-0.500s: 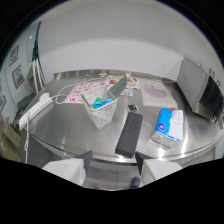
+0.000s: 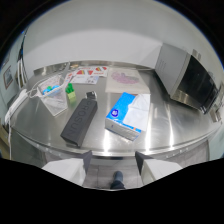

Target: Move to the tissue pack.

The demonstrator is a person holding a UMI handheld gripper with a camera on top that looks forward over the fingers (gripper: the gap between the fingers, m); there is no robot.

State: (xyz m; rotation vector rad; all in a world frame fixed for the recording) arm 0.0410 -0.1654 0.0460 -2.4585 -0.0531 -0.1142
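The tool (image 2: 113, 162) is open and holds nothing. The blue-and-white tissue pack (image 2: 127, 115) lies on the steel surface (image 2: 165, 135) just ahead of its fingers. A dark flat case (image 2: 80, 121) lies just left of the pack, with a green bottle (image 2: 70, 93) and papers (image 2: 85, 75) beyond. A microwave (image 2: 187, 75) stands to the right. The pack now sits nearer and more centred than before.

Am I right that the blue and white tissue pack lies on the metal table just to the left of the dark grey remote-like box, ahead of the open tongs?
Not quite: in the gripper view the tissue pack lies to the right of the dark grey box, not the left. It does rest on the metal table, ahead of the open tongs.
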